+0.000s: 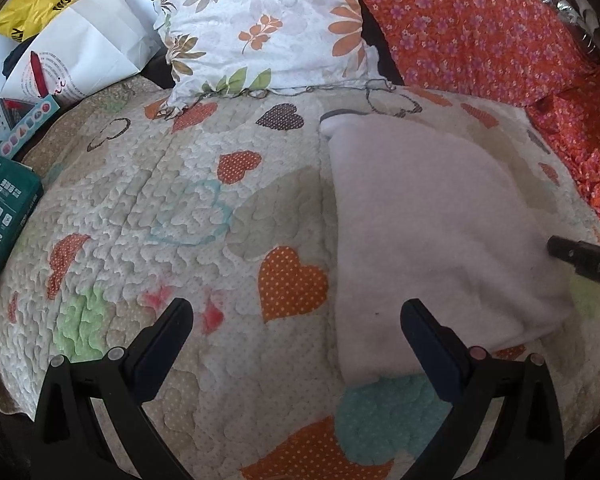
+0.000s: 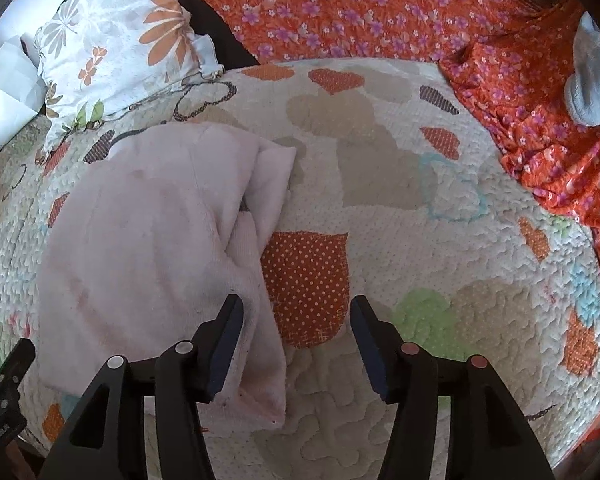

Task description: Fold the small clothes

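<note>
A bed fills both views, covered by a cream quilted bedspread [image 1: 148, 200] stitched in puffy cloud shapes and patched with dotted hearts in orange, brown, beige and green. At its head lie a white pillow printed with orange and grey flowers [image 1: 260, 28] and an orange cotton cover with small purple blossoms [image 1: 468, 28]. A pale pink, soft fleecy small garment [image 1: 432, 232] lies flat on the bedspread, folded into a rough rectangle; from the right wrist its near edge shows doubled layers and a ribbed band [image 2: 244, 240].

The left gripper [image 1: 296, 320] hovers low over the quilt, its black fingers spread wide and empty, the right one just over the garment's left edge. The right gripper [image 2: 296, 316] is likewise parted and holds nothing; its left finger overlaps the garment's near corner, though contact cannot be judged.

At the left edge sit a white paper bag [image 1: 88, 52], a yellow plastic bag [image 1: 32, 12] and a green box [image 1: 4, 208], all cut off. A grey sock-like item [image 2: 592, 80] lies on the orange cover, partly out of frame.
</note>
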Action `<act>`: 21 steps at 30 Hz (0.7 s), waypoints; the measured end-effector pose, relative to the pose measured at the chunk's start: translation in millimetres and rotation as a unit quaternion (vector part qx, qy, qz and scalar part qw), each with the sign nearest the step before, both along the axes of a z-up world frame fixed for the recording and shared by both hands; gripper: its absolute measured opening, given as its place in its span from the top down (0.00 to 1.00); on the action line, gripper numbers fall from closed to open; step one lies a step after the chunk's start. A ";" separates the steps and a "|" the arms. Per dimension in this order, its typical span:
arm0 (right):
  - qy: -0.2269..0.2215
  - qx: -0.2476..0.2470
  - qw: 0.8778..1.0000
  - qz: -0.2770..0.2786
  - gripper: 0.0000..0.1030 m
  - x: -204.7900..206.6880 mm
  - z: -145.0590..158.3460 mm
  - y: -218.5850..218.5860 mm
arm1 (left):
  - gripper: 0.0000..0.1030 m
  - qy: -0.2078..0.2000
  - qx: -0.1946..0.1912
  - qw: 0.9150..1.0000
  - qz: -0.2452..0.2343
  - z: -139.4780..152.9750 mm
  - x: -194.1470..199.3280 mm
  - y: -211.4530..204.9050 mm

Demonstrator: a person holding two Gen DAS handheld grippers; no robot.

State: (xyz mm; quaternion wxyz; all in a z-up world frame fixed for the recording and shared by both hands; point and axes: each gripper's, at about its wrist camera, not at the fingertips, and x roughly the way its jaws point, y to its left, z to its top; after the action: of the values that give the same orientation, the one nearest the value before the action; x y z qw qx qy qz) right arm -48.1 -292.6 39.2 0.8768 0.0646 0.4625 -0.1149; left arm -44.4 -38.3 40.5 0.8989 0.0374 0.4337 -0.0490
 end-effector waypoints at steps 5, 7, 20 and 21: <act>-0.009 -0.011 1.000 0.009 0.38 -1.4 3.4 6.7 | 0.00 0.009 -0.002 1.000 0.003 -2.9 0.7 1.0; -0.011 -0.021 1.000 0.015 0.36 -1.9 4.3 11.0 | 0.00 0.014 -0.002 1.000 0.002 -4.8 1.3 0.5; -0.012 -0.050 0.998 0.045 0.33 -3.7 2.3 31.8 | 0.00 0.031 -0.013 0.999 -0.011 -11.3 0.5 -4.6; -0.012 -0.050 0.998 0.046 0.33 -3.9 2.6 31.8 | 0.00 0.035 -0.015 0.999 -0.012 -12.5 0.9 -4.7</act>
State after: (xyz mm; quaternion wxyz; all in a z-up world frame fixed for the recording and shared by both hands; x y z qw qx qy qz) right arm -52.0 -260.7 41.8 0.8889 0.0011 0.4478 -0.0967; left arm -43.6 -43.0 28.1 0.8831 0.0275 0.4635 -0.0672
